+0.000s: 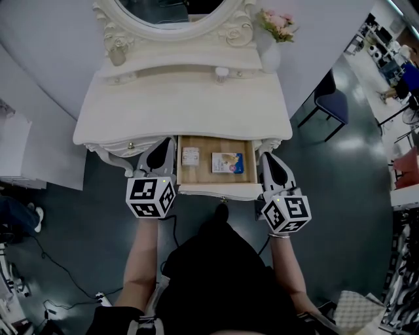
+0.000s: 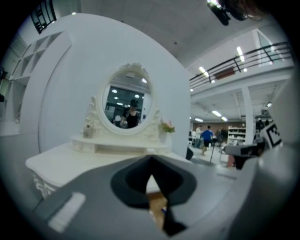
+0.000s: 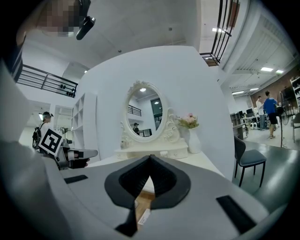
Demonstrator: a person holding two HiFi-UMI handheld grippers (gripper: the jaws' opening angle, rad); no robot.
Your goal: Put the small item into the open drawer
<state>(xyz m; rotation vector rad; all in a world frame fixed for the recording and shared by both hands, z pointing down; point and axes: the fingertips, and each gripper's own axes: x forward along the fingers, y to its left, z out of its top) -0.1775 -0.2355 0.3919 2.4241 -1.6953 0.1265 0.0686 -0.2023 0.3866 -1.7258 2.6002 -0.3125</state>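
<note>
The wooden drawer [image 1: 219, 190] of the white dressing table [image 1: 183, 105] stands pulled out under the tabletop. Inside lie a small white item [image 1: 190, 156] at the left and a blue and yellow box [image 1: 227, 162] at the right. My left gripper [image 1: 161, 149] hangs just left of the drawer, shut with nothing in it. At the drawer's right corner my right gripper [image 1: 270, 161] is also shut and empty. In the left gripper view the left gripper [image 2: 151, 161] points over the drawer's wood toward the mirror. The right gripper [image 3: 150, 160] does the same in the right gripper view.
An oval mirror [image 1: 171, 13] rises at the table's back, with a small jar [image 1: 118, 55] to its left and a vase of pink flowers [image 1: 270, 46] to its right. A small white knob-like piece [image 1: 222, 73] sits on the raised shelf. A dark chair [image 1: 332, 105] stands to the right.
</note>
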